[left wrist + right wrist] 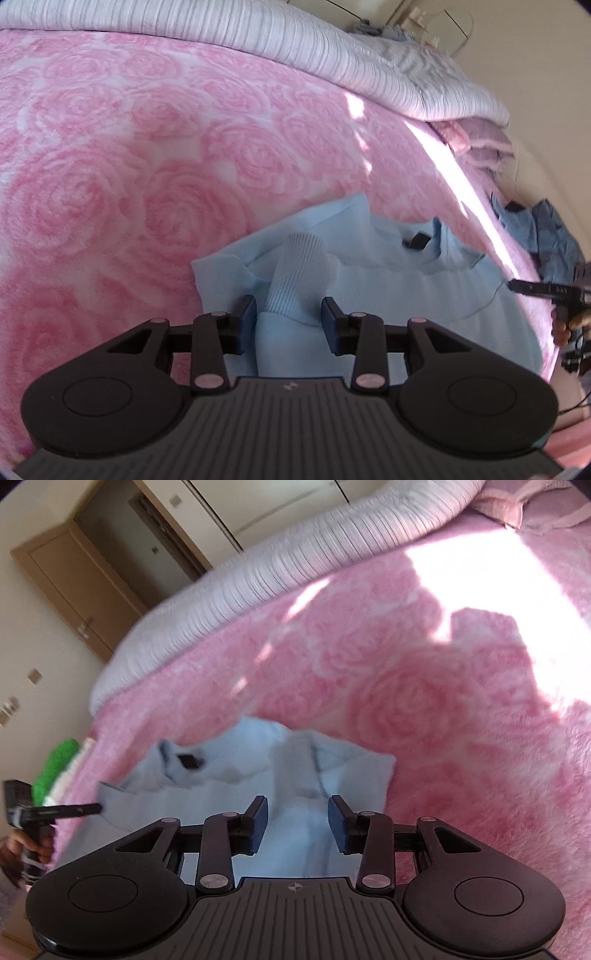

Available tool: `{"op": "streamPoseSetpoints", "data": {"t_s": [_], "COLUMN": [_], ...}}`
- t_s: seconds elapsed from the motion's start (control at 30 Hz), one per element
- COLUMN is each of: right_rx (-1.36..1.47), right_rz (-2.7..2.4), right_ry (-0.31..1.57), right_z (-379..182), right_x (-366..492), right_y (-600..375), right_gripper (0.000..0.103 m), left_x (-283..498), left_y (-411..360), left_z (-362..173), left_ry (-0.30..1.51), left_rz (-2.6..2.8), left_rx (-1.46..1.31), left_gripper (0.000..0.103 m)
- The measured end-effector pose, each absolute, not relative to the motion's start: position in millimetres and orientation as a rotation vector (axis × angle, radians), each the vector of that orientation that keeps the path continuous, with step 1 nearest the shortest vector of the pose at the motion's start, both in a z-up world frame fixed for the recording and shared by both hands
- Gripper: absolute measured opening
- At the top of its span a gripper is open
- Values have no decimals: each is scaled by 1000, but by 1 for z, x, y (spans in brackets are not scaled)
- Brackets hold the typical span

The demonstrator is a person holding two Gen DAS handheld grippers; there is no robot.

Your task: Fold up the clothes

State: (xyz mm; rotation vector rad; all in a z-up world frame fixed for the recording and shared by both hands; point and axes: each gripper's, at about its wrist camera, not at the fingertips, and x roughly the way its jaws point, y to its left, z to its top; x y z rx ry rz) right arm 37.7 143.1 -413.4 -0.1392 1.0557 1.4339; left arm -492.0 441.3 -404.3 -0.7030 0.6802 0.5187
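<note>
A light blue sweater [406, 295] lies flat on the pink rose-patterned blanket [147, 166], neck and black label away from me. Its left sleeve [295, 273] is folded across the body, and the ribbed cuff lies between the pads of my left gripper [289, 319], which stands open just over it. In the right wrist view the same sweater [207, 805] has its other sleeve [295, 771] folded inward. My right gripper [297, 821] hovers open above that sleeve with cloth under the gap. Each view catches the other gripper's fingers [532, 288] at the sweater's side.
A striped white-grey duvet [295, 40] runs along the bed's far side. Folded pink bedding [476, 144] sits at its end. Dark blue clothes [546, 236] lie off the bed's right edge. A green item [55, 768] lies at the left edge, near a door [74, 583].
</note>
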Motion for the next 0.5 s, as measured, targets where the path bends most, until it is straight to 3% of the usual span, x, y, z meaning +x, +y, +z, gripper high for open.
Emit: {"op": "streamPoseSetpoints", "data": {"t_s": [0.37,0.43,0.47,0.5], "right_rx": [11,-53,-104,-148], "right_rz": [1439,1454,1448,1452], "right_ry": [1189,1159,1118,1084], "right_z": [-435,-433,-430,-427], "right_x": [60,51,44,38], "right_y": [156,160,161,161], "right_gripper": [40,39,28,26], "left_x": [-494,-494,-495,-497], "left_y": [445,443,442,441], "left_z": [-409,-408,-408,-407], "left_ry": [653,655,652,643], "left_rz": [496,513,515,514], "left_rx": [-742,-722,-718,-719], "left_gripper": [30,20,10,10]}}
